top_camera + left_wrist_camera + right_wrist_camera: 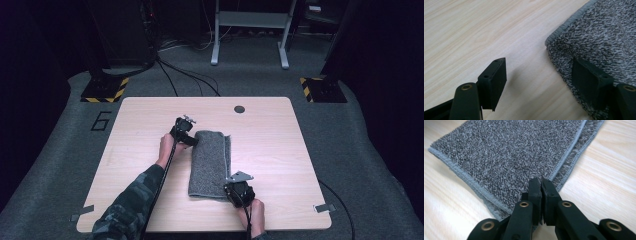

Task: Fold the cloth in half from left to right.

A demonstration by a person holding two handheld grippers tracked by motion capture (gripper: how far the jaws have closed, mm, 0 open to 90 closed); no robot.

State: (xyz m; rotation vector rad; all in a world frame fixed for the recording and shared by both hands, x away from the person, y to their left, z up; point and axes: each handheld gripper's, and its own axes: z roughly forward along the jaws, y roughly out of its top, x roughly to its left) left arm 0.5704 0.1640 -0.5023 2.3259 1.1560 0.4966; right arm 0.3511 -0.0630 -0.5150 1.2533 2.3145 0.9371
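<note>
The only writing I could read was a large "6" [102, 121] marked on the grey floor mat [60, 165] beside the table's far left corner; the towel and my tools carried no label that I could make out.

My left gripper [537, 82] stood with its jaws well apart. One jaw hung over the bare wooden table [270, 150], the other lay on the pile of the grey towel [211, 162] right at its corner, so the hemmed edge of the cloth sat in the gap between them without being pinched. In the high view this gripper [189, 139] was at the towel's far left corner.

My right gripper [541, 185] had its jaws brought together, the two black pads nearly meeting, and they were closed on the towel's near corner, where the folded layers and their stitched hems came to a point. I could not see how much cloth was caught between the pads. From above, that gripper [235, 192] sat at the towel's near right corner.

The towel itself lay folded in a long strip in the middle of the table, running from near me toward the far side, flat on the wood.
</note>
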